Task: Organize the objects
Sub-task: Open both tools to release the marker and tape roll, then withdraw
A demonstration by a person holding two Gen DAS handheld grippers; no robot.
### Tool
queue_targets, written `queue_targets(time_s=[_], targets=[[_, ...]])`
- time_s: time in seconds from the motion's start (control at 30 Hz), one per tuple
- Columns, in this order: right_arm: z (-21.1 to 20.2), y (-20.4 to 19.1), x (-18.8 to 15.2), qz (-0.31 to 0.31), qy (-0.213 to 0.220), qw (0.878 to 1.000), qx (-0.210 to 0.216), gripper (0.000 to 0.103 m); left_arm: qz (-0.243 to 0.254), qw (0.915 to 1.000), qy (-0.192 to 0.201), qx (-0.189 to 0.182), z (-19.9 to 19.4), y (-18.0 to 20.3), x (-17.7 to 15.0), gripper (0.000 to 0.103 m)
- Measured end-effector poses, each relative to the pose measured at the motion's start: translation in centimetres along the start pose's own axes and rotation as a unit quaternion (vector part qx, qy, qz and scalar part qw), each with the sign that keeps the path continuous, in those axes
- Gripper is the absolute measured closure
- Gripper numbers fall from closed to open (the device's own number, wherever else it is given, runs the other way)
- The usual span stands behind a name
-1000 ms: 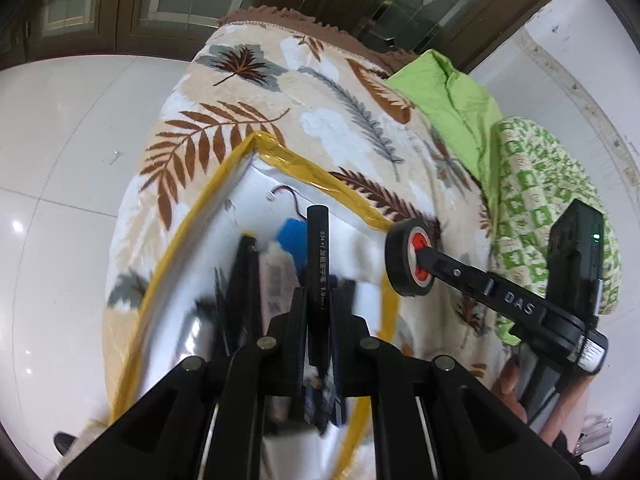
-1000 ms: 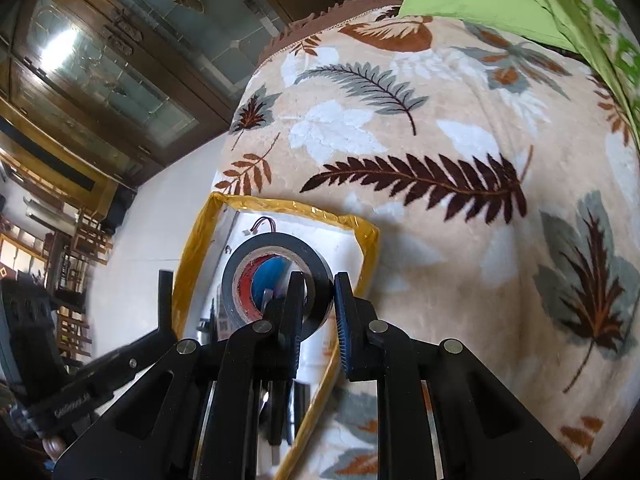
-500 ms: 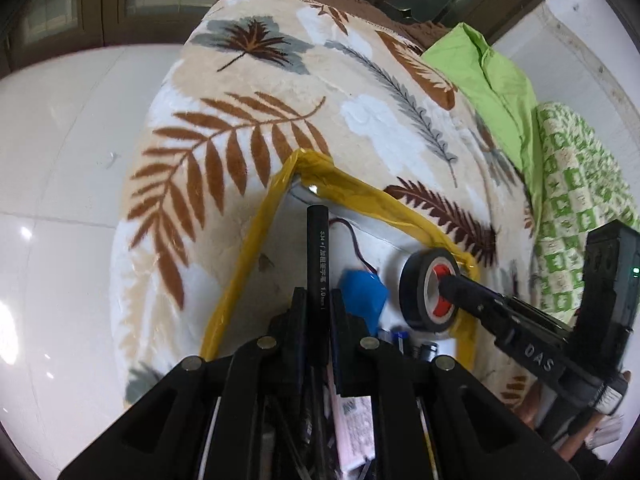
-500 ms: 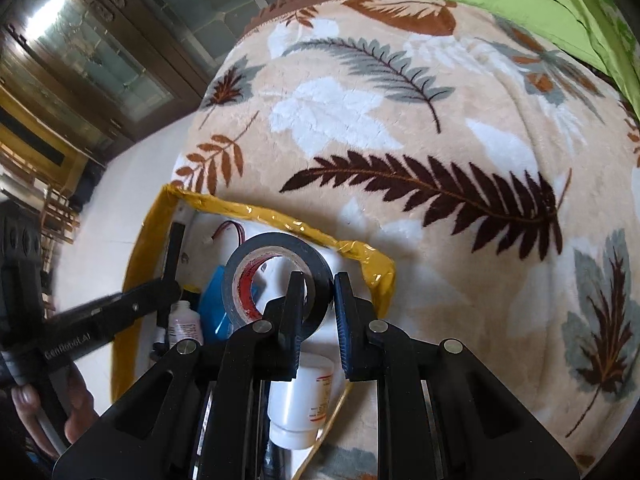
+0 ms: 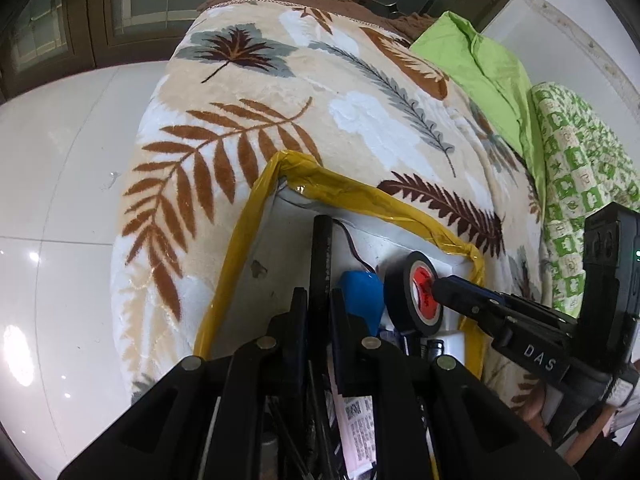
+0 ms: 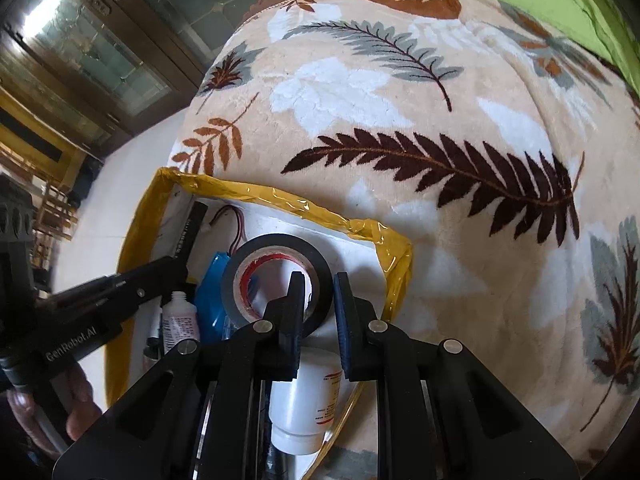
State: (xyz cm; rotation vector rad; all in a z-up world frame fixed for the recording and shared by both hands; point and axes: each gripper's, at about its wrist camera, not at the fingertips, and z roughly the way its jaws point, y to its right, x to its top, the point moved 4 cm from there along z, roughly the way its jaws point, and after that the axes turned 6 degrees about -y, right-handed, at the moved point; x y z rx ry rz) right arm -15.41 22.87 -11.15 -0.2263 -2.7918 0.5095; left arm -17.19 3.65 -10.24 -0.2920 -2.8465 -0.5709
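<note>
A white box with a yellow-taped rim [image 5: 340, 188] [image 6: 280, 196] lies on a leaf-patterned blanket. My left gripper [image 5: 320, 300] [image 6: 176, 268] hovers over the box's left part. A thin black tube [image 5: 322, 252] [image 6: 190, 232] stands between its jaws, which are opening; the pads still touch it. My right gripper [image 6: 319, 292] [image 5: 440, 284] is shut on a black tape roll [image 6: 276, 248] [image 5: 400, 300] with a red core, one finger through the hole. It hangs over the box's right corner.
In the box lie a blue pack [image 5: 360, 292] [image 6: 212, 292] with red and black wires, a white bottle [image 6: 304, 400], a small pink-labelled bottle [image 6: 180, 320] and dark pens. A green cloth [image 5: 480, 60] lies at the blanket's far right. White tiled floor [image 5: 60, 200] is on the left.
Both grippers have come forward and down over the box with their objects still in them. The box's far rim now sits closer in both views. Little moved in the last half second.
</note>
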Motion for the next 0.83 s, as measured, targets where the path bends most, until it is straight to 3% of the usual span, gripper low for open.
queue_targets(time_s=[0.03, 0.13, 0.17, 0.23, 0.3, 0.37, 0.4, 0.47, 0.53, 0.67, 0.73, 0.83], targets=[[-0.4, 0.1, 0.0, 0.002, 0.001, 1.0, 0.017, 0.088, -0.007, 0.9999, 0.001, -0.008, -0.3, -0.1, -0.2, 0.089], [-2.0, 0.0, -0.1, 0.011, 0.016, 0.998, 0.055, 0.085, -0.014, 0.9995, 0.025, 0.017, -1.6, 0.0, -0.6, 0.06], [-2.6, -0.1, -0.1, 0.01, 0.022, 0.998, 0.062, 0.076, -0.008, 0.9981, 0.046, 0.039, -2.6, 0.3, -0.8, 0.052], [-4.5, -0.4, -0.8, 0.007, 0.045, 0.995, 0.085, 0.057, 0.007, 0.9934, 0.08, 0.082, -4.4, 1.2, -1.4, 0.046], [-5.8, -0.9, -1.8, -0.003, 0.056, 0.994, 0.099, 0.053, 0.018, 0.9843, 0.112, 0.135, -6.4, 2.2, -2.4, 0.035], [-6.6, -1.1, -3.3, -0.01, 0.055, 0.992, 0.112, 0.053, 0.036, 0.9722, 0.14, 0.184, -8.5, 3.5, -3.8, 0.033], [-6.8, -1.2, -4.4, -0.014, 0.047, 0.992, 0.117, 0.053, 0.037, 0.9672, 0.148, 0.203, -9.4, 4.1, -4.7, 0.026], [-6.6, -1.5, -6.5, -0.027, 0.028, 0.992, 0.121, 0.053, 0.022, 0.9619, 0.153, 0.225, -10.7, 4.5, -6.5, 0.022], [-6.6, -1.6, -9.0, -0.032, 0.018, 0.992, 0.122, 0.053, 0.0, 0.9647, 0.144, 0.22, -11.0, 4.6, -8.5, 0.022], [-5.7, -2.0, -12.9, -0.048, -0.01, 0.992, 0.12, 0.053, -0.041, 0.982, 0.111, 0.148, -9.5, 4.4, -12.3, 0.017], [-5.6, -2.1, -14.3, -0.056, -0.019, 0.991, 0.123, 0.053, -0.045, 0.9818, 0.118, 0.142, -9.2, 4.5, -13.6, 0.015], [-6.0, -2.0, -15.3, -0.058, -0.015, 0.992, 0.115, 0.053, -0.015, 0.9769, 0.136, 0.165, -9.5, 6.2, -14.7, 0.015]])
